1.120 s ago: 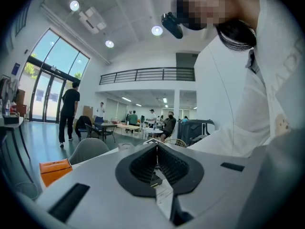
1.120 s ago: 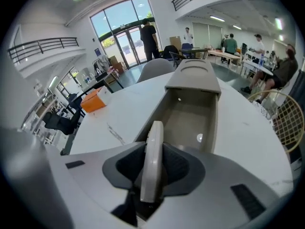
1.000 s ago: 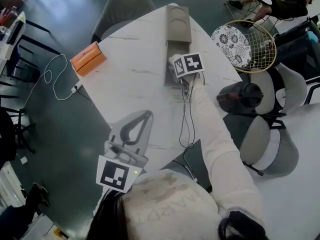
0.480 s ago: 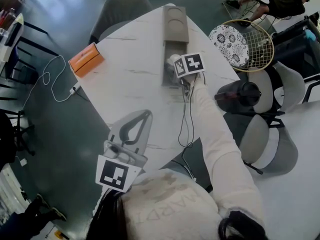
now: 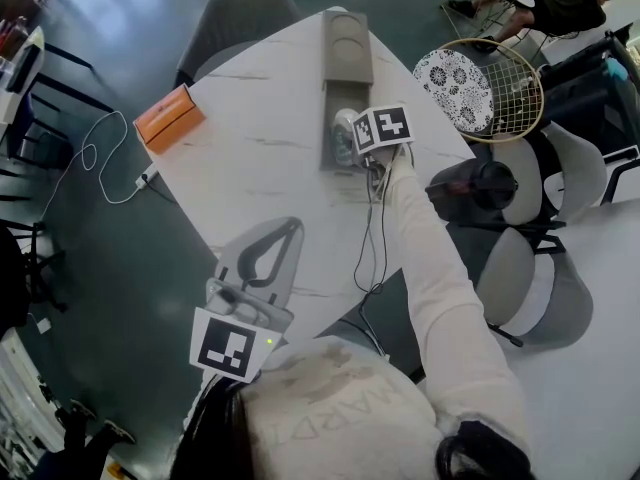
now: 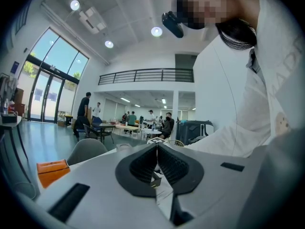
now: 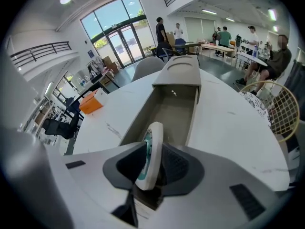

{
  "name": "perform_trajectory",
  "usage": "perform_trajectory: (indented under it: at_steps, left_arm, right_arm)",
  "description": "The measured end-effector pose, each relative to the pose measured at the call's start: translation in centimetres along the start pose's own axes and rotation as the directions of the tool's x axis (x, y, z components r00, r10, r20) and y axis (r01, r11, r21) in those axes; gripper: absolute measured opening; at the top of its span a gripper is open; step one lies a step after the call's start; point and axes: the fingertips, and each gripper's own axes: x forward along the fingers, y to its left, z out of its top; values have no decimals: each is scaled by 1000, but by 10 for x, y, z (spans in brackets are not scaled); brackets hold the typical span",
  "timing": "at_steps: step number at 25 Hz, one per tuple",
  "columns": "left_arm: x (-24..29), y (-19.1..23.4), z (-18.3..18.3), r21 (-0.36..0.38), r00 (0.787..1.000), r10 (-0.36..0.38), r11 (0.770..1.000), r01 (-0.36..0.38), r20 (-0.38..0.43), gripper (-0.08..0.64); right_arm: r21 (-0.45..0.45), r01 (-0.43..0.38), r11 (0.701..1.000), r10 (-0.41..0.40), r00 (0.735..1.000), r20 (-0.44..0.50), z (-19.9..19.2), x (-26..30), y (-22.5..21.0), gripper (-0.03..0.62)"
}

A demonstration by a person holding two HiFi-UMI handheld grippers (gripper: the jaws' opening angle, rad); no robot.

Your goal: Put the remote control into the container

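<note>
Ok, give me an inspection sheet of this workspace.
Surface: white table.
Job's things: remote held edge-on at the near end of the open container, not yet released.
Clutter: orange box near the table's left edge.
Grippers: right gripper shut on remote; left gripper shut, empty.
Cables: cable trails from right gripper; white cable on floor.
Surroundings: chair, racket, people beyond.

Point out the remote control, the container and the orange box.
remote control (image 7: 152, 149): right gripper view, its white edge.
container (image 7: 167, 109): right gripper view, bare inner floor.
orange box (image 5: 168, 118): head view, top face.
</note>
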Motion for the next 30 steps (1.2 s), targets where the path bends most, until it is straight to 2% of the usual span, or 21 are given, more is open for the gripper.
perform_trajectory:
  at_steps: [6,11,16,20,22,24,27,30]
  left_arm:
    - [3,-3,0,0,1000,-8,1000,8,-1,14]
    - [2,-3,1,0,1000,-2,1000,2,1,14]
    - [0,-2,-1,1,1000,9,1000,-9,-5,14]
    - [-3,-3,1,7,1000,13,1000,-12,-2,14]
    - [-5,-5,2,12,1000,8,1000,-8,0,14]
    - [-7,-9,2,19,1000,-1,1000,1,1,14]
    - [-12,-16,6,24,1000,-13,1000,13,8,14]
    - [-18,-21,12,44,999,-29,999,28,21,14]
  right_arm:
    - [-96,96,991,-100,994,-42,-3,4,-2,83]
    - [-240,183,953,-204,977,-66,-4,10,-4,48]
    - [-222,171,960,-183,983,-30,-1,7,-4,48]
    - [-172,81,982,-61,991,120,12,-9,13,48]
    - [-155,21,988,16,973,231,21,-25,25,43]
    - [-166,-17,986,75,935,346,27,-44,37,39]
    - [-216,-4,976,110,870,480,29,-78,51,31]
    - [-251,8,968,140,814,564,21,-112,68,29]
